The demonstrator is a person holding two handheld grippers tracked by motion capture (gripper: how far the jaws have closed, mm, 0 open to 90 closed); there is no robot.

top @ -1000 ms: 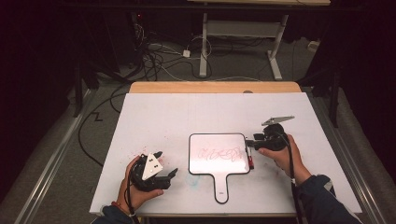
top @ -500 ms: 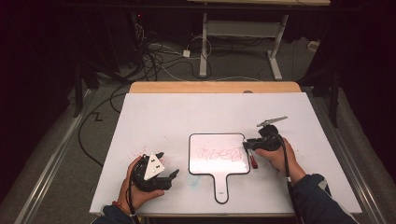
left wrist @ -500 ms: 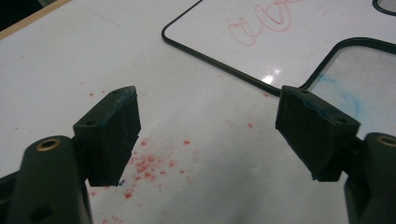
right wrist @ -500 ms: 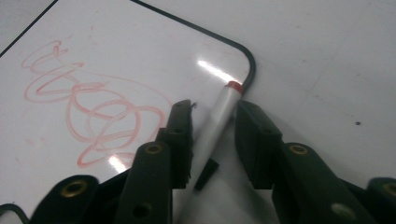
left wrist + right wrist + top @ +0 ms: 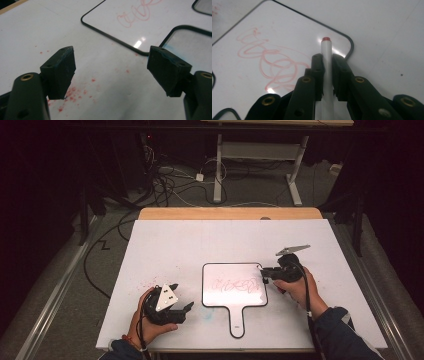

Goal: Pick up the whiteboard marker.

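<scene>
- On the desk (image 5: 320, 250), near its front edge at the middle: board (image 5: 234, 285), a small whiteboard with black rim, handle toward the front edge, red scribble (image 5: 235, 284) across its face.
- At the board's right edge, near its far right corner: right gripper (image 5: 263, 271), jaws closed on a marker (image 5: 326, 60). Its white barrel runs up between the two pads and its red tip (image 5: 326, 39) juts past them, over that rounded corner.
- Change since a second ago: this gripper was further right and clear of the board; it has since come in to the rim. Judgement: the marker is being brought back to the writing face, so another stroke or a touch-up of the scribble looks likely.
- Tip contact: whether the tip touches the board cannot be told; it appears to sit just above it.
- Toward the front left corner: left gripper (image 5: 181, 296), jaws wide, holding nothing, just left of the board, as before.
- Beneath the left jaws: red specks (image 5: 72, 91) on the desk; blue smear on the pads (image 5: 170, 67).
</scene>
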